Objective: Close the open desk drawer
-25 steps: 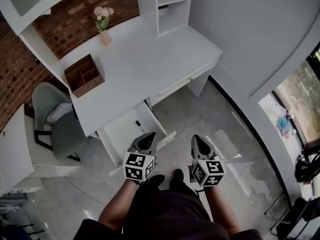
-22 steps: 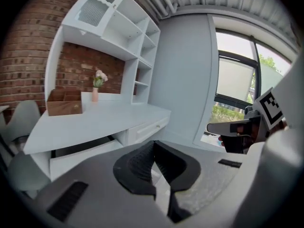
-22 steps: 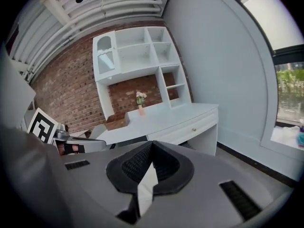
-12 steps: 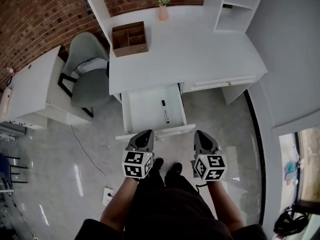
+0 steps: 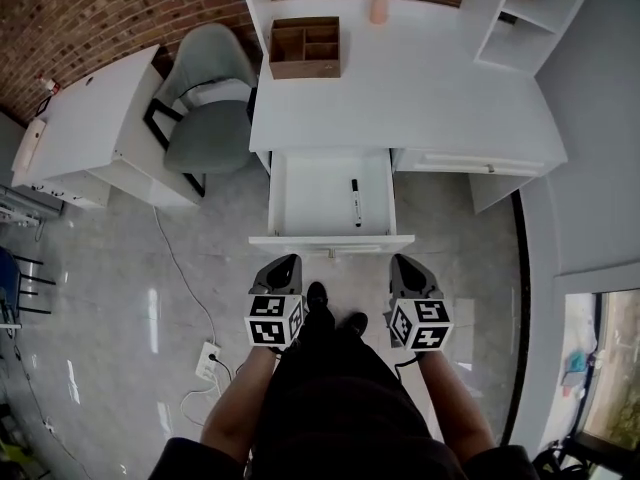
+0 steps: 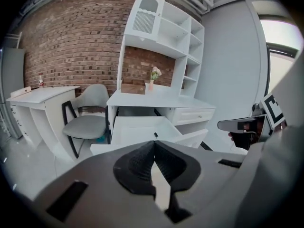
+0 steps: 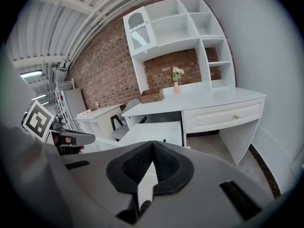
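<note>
The white desk (image 5: 420,88) has its middle drawer (image 5: 312,196) pulled far out, front panel (image 5: 330,241) nearest me. A black pen (image 5: 356,189) lies inside it. My left gripper (image 5: 283,265) and right gripper (image 5: 403,264) hover side by side just short of the drawer front, apart from it, both shut and holding nothing. In the left gripper view the drawer (image 6: 142,129) lies ahead beyond the shut left gripper (image 6: 154,144). The right gripper view shows the drawer (image 7: 159,132) beyond the shut right gripper (image 7: 153,144).
A grey chair (image 5: 205,118) stands left of the drawer beside a second white desk (image 5: 85,128). On the desk top sit a wooden organiser box (image 5: 305,46) and a flower vase (image 5: 379,6). A closed drawer (image 5: 470,163) is at the right. A power strip with cable (image 5: 208,358) lies on the floor.
The view has swung round, so the desk and open drawer now lie straight ahead and closer. Both grippers stay shut and level with each other.
</note>
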Tool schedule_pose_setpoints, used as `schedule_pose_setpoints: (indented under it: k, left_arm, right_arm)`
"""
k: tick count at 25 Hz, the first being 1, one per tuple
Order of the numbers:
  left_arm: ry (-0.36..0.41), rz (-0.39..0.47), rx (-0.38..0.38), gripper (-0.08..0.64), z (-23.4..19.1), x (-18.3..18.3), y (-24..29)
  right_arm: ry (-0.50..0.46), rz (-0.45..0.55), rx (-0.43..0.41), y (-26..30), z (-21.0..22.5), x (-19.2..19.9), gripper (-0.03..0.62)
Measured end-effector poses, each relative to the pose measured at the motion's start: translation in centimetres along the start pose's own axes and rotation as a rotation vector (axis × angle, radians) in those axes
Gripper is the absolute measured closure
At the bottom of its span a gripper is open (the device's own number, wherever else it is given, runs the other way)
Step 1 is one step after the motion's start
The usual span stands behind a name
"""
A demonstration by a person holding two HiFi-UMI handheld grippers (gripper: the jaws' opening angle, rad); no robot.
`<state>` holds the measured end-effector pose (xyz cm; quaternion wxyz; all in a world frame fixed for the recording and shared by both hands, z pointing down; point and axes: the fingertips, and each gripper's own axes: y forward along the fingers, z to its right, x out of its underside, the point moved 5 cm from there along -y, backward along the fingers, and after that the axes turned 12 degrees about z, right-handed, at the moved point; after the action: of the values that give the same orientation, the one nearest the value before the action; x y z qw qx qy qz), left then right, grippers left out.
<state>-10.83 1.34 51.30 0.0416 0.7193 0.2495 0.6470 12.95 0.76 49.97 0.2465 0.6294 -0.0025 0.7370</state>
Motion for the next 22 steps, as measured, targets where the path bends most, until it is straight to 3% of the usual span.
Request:
schedule_pose_setpoints:
  k: [7, 22]
  left_arm:
    - [-0.040, -0.026, -0.044, 0.551, -2.2, 1.8, 0.3]
    - [-0.067, -0.130, -0.043, 0.549, -4.4, 4.7, 2.1]
  right_arm:
    - [-0.017, -0.044, 0.019, 1.1, -0.3, 1.5, 0.588]
    - [-0.006, -0.154, 0.041, 4.3, -0.8, 4.6, 0.588]
